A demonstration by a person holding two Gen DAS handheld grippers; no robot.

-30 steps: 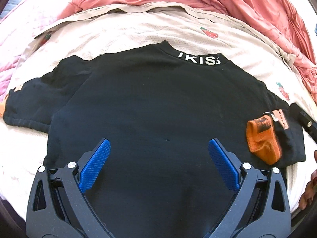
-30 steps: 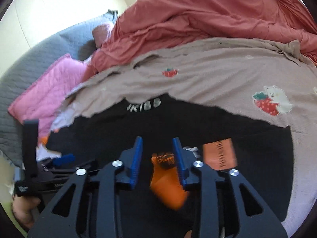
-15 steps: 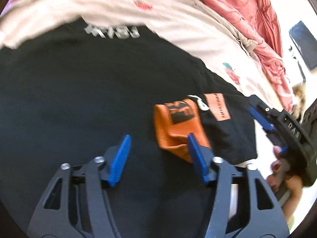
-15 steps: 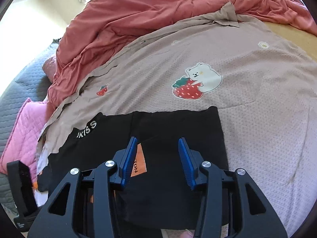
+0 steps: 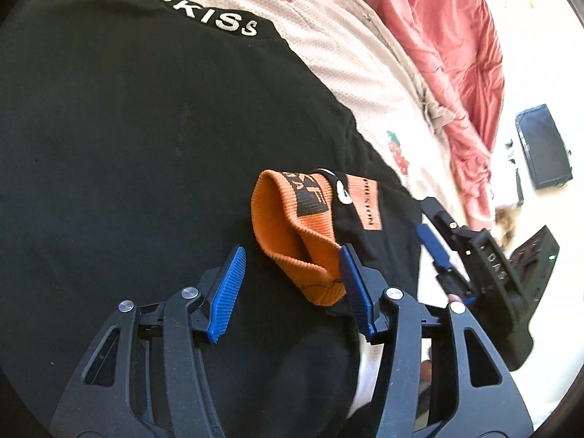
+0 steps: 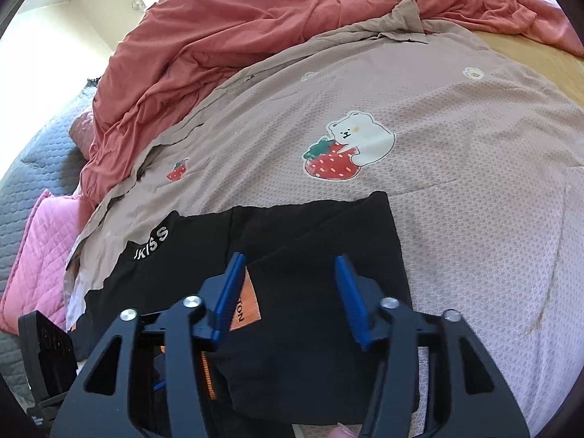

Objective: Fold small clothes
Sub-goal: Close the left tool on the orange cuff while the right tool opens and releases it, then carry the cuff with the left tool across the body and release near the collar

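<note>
A black sweatshirt (image 5: 146,146) with white collar lettering lies flat on the bed, its right sleeve (image 6: 321,255) folded inward. The sleeve's orange cuff (image 5: 288,233) rests on the shirt body beside an orange label (image 5: 365,204). My left gripper (image 5: 292,292) hovers over the cuff with its jaws half apart; the cuff's near end lies against the right finger (image 5: 356,292) and is not pinched. My right gripper (image 6: 290,299) hangs over the folded black sleeve, its jaws opening, with nothing pinched between them. It also shows at the shirt's edge as the right gripper (image 5: 438,241).
A beige sheet (image 6: 456,182) with strawberry and bear prints covers the bed. A rumpled red blanket (image 6: 237,36) is bunched at the back. A pink quilted pillow (image 6: 40,248) and a grey quilt lie to the left. A dark flat device (image 5: 544,146) sits beyond the bed.
My left gripper swung right to the orange cuff and its jaws narrowed. My right gripper let the cuff go, moved right over the folded sleeve, and its jaws widened.
</note>
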